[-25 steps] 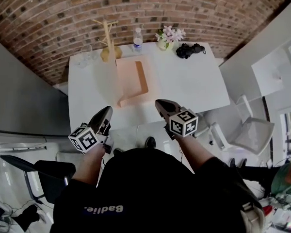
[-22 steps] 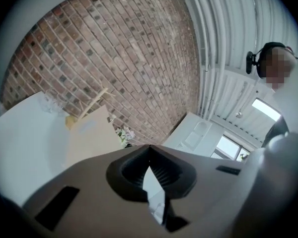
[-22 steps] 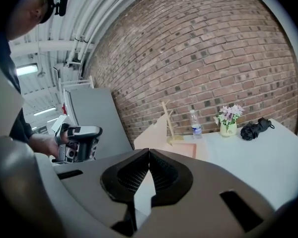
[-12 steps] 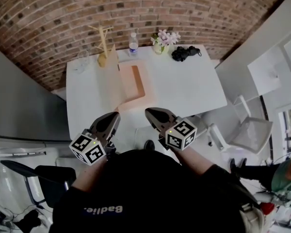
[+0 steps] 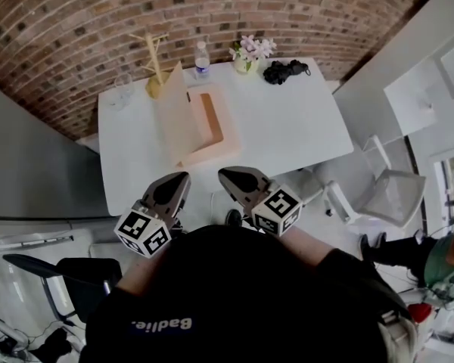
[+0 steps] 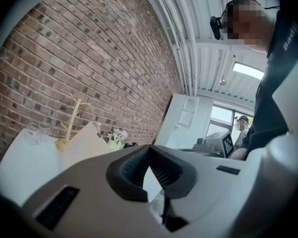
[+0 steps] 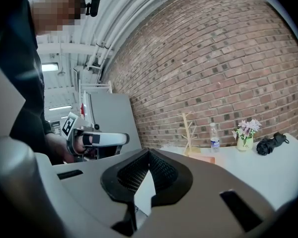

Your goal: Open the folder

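Note:
The peach folder [image 5: 209,127] lies on the white table [image 5: 287,134], its pale front cover [image 5: 172,108] standing up along the left side. Both grippers hover in front of the person's chest, short of the table's near edge and well back from the folder. The left gripper [image 5: 178,178] is shut with nothing between its jaws, and so is the right gripper [image 5: 225,175]. In the left gripper view the shut tips [image 6: 149,148] point toward the raised cover [image 6: 87,142]. In the right gripper view the tips [image 7: 149,151] meet, with the folder [image 7: 207,158] far beyond them.
Along the table's far edge stand a wooden branch stand [image 5: 153,55], a water bottle [image 5: 202,59], a flower vase [image 5: 248,53], a black bundle [image 5: 285,70] and clear glasses [image 5: 121,89]. A white chair [image 5: 382,199] is at the right. A brick wall runs behind.
Both grippers have risen and come closer together in front of the body, the left one rolling. The folder's cover shows more upright than before.

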The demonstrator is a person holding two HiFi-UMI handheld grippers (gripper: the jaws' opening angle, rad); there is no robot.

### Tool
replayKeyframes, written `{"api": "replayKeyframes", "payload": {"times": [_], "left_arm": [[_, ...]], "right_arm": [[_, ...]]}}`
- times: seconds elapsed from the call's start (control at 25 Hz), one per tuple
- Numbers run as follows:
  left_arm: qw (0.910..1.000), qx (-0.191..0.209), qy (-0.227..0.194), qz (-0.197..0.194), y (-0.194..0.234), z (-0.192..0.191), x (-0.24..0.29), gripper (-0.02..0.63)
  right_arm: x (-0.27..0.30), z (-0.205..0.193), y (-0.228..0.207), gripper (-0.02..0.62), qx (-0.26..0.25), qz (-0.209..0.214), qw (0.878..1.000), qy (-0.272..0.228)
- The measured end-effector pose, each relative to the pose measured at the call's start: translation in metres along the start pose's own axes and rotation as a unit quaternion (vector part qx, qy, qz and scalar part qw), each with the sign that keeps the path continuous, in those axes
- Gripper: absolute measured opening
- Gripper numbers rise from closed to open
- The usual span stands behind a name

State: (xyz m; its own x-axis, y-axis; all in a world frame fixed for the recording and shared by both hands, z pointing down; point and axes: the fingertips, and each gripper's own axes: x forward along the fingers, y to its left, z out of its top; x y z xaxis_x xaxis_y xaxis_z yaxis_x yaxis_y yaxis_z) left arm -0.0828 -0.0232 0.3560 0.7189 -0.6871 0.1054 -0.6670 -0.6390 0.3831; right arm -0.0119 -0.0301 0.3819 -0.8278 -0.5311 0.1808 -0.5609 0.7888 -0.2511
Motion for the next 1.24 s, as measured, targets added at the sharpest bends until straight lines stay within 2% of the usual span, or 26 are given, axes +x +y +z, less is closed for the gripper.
{"api": "replayKeyframes", "payload": {"times": [0.28, 0.44, 0.6, 1.24], "left_arm": [[0.9999, 0.007, 0.007, -0.01, -0.008, -0.005, 0.003, 0.003], [0.9998, 0.009, 0.008, -0.013, -0.011, -0.006, 0.003, 0.003], [0.9998, 0.01, 0.009, -0.015, -0.014, -0.006, 0.002, 0.003], [0.9994, 0.03, 0.009, -0.015, -0.019, -0.007, -0.008, 0.003]], "right_arm": [[-0.003, 0.0, 0.006, 0.029, -0.013, 0.003, 1.0, -0.005], [-0.008, -0.005, 0.008, 0.029, -0.003, -0.001, 1.0, 0.021], [-0.008, -0.002, 0.008, 0.029, -0.012, -0.002, 1.0, -0.004], [-0.011, -0.003, 0.016, 0.029, -0.014, -0.01, 1.0, -0.009]]}}
